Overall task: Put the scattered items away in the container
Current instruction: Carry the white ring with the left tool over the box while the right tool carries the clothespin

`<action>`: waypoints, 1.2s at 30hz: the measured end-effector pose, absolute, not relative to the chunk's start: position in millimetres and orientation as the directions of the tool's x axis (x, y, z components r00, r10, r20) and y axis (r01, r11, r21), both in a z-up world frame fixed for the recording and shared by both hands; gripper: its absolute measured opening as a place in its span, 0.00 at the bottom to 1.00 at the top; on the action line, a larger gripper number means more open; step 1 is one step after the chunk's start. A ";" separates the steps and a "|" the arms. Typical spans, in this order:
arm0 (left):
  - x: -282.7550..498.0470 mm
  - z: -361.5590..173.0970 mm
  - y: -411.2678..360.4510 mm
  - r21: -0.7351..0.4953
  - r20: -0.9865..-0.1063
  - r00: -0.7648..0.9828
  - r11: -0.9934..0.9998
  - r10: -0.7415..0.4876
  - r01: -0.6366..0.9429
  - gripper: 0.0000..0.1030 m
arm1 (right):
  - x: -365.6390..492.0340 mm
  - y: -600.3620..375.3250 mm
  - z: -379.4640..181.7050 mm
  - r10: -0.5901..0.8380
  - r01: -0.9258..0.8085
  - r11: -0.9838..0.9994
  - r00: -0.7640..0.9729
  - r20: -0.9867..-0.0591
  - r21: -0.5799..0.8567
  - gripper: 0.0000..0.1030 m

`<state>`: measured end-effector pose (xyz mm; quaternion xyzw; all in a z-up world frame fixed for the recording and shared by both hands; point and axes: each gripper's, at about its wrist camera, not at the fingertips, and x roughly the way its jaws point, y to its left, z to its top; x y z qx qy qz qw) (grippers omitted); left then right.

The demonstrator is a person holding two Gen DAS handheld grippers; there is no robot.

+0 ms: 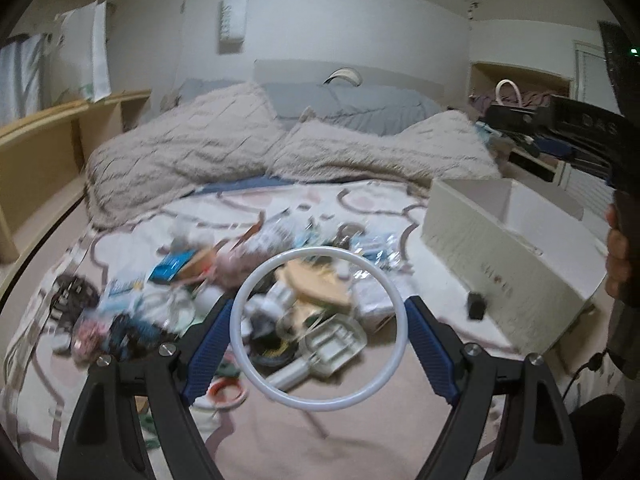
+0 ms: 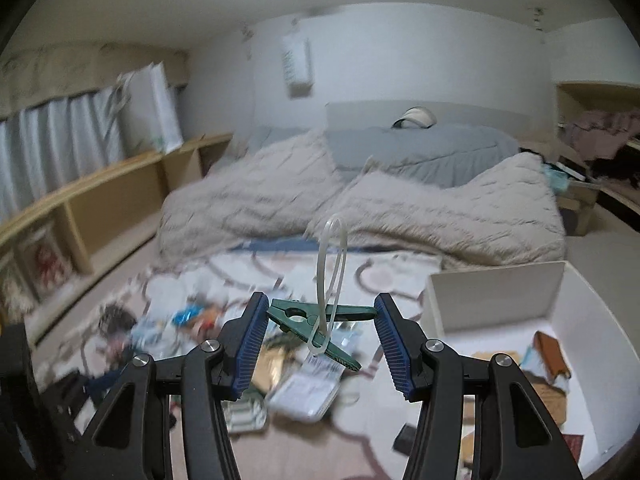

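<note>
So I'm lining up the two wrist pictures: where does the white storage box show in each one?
Left wrist view: the white storage box sits at the right, beyond the left gripper that holds a white ring.
Right wrist view: the box fills the lower right corner, open, some items inside.
Shared landmark: the beige fluffy blanket across the bed behind.

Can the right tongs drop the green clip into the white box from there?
Probably yes. The right tongs hold the green clip up in the air, and the white box sits open-topped just to their right with nothing between.
</note>
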<state>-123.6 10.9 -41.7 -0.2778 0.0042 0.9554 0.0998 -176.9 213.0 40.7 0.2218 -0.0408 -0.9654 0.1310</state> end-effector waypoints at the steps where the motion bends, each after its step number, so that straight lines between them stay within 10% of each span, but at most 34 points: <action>1: -124.9 -37.7 15.3 -0.048 -0.524 -0.828 -0.978 0.199 -0.205 0.82 | -179.0 220.0 44.0 -0.260 0.216 -0.964 -0.875 -0.409 0.153 0.54; 36: -182.0 27.7 224.7 -0.112 -0.496 -0.714 -0.852 0.494 -0.511 0.82 | -177.7 411.1 -23.0 0.288 -0.357 -0.934 -0.741 -0.606 -0.006 0.54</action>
